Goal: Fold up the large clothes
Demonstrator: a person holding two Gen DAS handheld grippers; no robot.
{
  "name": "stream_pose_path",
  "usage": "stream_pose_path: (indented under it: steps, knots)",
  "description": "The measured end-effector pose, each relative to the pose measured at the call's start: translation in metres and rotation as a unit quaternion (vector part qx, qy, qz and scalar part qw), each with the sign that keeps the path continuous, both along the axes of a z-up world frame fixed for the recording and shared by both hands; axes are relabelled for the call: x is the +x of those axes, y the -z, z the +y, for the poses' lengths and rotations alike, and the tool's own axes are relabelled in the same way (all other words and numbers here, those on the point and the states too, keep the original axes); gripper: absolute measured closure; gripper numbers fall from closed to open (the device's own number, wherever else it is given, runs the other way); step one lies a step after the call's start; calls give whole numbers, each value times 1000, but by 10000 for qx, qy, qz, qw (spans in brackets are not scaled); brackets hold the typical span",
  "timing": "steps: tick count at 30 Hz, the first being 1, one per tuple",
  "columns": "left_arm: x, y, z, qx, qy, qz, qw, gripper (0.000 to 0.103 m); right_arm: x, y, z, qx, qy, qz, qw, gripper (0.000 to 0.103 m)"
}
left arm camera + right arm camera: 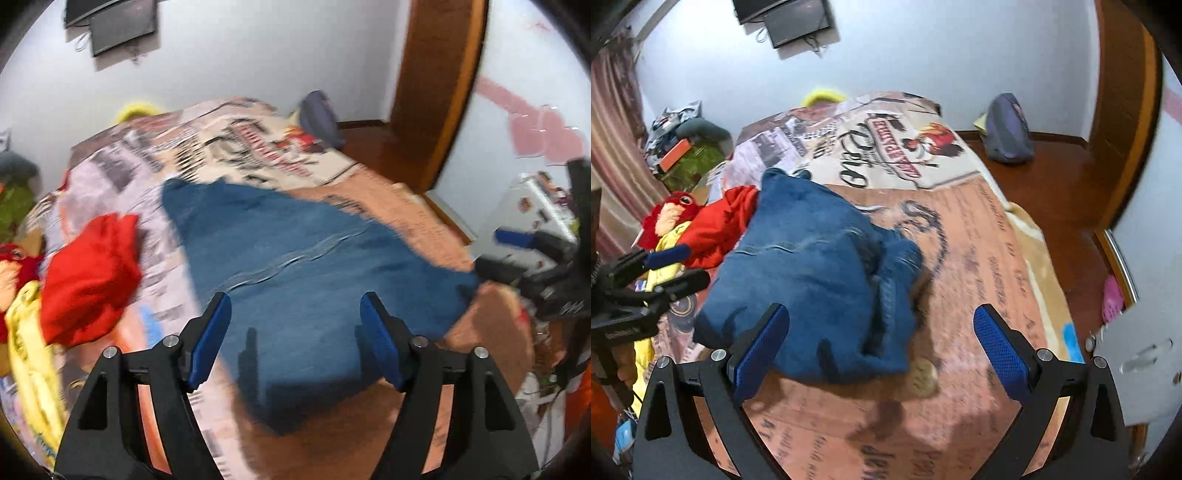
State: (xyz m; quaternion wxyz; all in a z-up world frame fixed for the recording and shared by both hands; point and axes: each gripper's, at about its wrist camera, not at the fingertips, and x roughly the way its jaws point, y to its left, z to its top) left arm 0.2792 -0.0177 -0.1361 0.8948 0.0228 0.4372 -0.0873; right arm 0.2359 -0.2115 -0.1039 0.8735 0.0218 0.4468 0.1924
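A blue denim garment (295, 258) lies folded on the bed; in the right wrist view the same blue denim garment (812, 266) is a thick bundle. My left gripper (293, 301) hovers just over its near edge, open, with nothing between the blue pads. From the right wrist view, the left gripper (698, 264) sits at the garment's left side. My right gripper (881, 310) is open above the garment's near right corner and holds nothing. The left wrist view shows the right gripper (487, 249) by the garment's right corner.
A printed blanket (979, 240) covers the bed. To the left lie a red garment (88, 273), a yellow cloth (29, 354) and a red plush toy (668, 210). A grey backpack (1008, 129) stands on the wooden floor near the door frame (436, 92).
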Motion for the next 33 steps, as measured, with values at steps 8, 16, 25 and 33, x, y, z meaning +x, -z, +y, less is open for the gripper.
stream_pose_path:
  steps: [8,16,25,33]
  knots:
    - [-9,42,32,-21,-414,550,9976,25,15,49,11,44,-66,734,9973,4]
    - [-21,40,41,136,-565,292,9979,12,12,68,-16,247,22,1258,9917,3]
    - [-13,25,59,163,-714,87,9973,12,27,30,3,-49,-299,592,9978,3]
    - [29,40,78,-992,-668,640,9908,12,74,55,12,673,-597,1498,9846,3]
